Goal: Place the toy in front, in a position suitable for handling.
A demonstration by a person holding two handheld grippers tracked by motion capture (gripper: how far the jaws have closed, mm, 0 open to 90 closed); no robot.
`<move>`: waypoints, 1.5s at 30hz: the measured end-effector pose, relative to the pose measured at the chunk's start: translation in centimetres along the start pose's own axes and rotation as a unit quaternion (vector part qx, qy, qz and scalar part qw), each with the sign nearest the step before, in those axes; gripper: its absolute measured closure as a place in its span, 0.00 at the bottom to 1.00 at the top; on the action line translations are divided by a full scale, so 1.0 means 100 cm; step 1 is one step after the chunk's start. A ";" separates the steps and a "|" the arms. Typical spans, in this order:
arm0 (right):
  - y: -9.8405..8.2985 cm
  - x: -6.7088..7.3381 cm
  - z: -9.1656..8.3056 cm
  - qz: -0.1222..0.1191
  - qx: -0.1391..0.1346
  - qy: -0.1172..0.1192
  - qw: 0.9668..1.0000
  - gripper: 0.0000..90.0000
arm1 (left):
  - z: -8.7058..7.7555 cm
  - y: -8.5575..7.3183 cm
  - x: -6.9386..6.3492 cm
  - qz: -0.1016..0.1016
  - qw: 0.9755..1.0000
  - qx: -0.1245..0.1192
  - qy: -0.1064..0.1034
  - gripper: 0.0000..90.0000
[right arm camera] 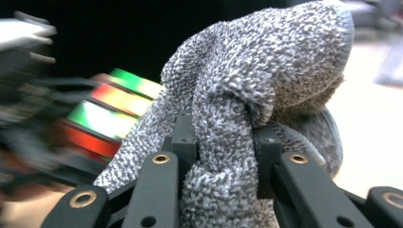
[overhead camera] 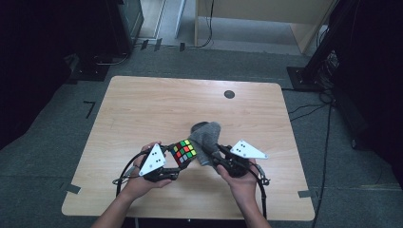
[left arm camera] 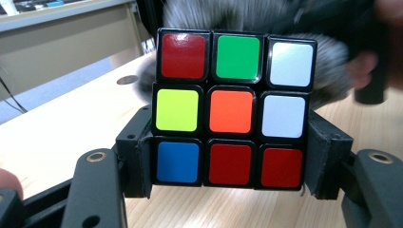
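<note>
A scrambled puzzle cube (overhead camera: pixel 184 152) is held just above the wooden table (overhead camera: pixel 157 104), near its front middle. My left gripper (overhead camera: pixel 182 158) is shut on it, with a pad against each side of the cube (left arm camera: pixel 230 111) in the left gripper view, where my left gripper (left arm camera: pixel 231 160) clamps its lower rows. Right beside the cube lies a grey fuzzy sock (overhead camera: pixel 206 135), bunched up. My right gripper (overhead camera: pixel 212 152) is shut on a fold of the sock (right arm camera: pixel 252 71), the pads (right arm camera: pixel 184 137) squeezing the fabric. The cube (right arm camera: pixel 114 109) shows blurred behind it.
A small black disc (overhead camera: pixel 229 94) is set in the table top near the far edge. A dark stand base (overhead camera: pixel 309 76) and cables lie on the floor to the right. A light wooden desk (overhead camera: pixel 266 14) stands beyond the table.
</note>
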State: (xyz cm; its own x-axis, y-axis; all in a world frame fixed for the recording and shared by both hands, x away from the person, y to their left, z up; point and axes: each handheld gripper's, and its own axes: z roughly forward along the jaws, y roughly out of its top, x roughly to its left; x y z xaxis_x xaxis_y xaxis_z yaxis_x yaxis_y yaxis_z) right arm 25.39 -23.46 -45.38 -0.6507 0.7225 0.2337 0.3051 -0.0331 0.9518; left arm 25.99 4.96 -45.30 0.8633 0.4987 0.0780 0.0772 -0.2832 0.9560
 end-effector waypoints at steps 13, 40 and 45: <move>-0.018 -0.019 0.013 0.010 0.064 -0.066 0.996 0.59 | -0.006 -0.002 0.023 -0.121 0.992 -0.040 0.002 0.38; -0.016 0.012 0.017 -0.058 0.003 0.008 0.998 0.35 | -0.012 -0.002 0.039 -0.216 0.975 -0.055 -0.011 0.38; -0.020 0.022 0.021 -0.102 -0.005 0.014 0.995 0.33 | -0.012 -0.002 0.041 -0.218 0.974 -0.048 -0.025 0.38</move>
State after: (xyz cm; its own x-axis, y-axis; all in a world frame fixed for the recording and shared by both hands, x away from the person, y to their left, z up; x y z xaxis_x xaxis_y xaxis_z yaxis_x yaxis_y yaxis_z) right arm 24.79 -20.37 -47.18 -0.7174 0.6955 0.0404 0.1581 0.1060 0.9817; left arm 28.93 8.10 -44.83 0.7816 0.5138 -0.3538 0.3977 0.0266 0.9171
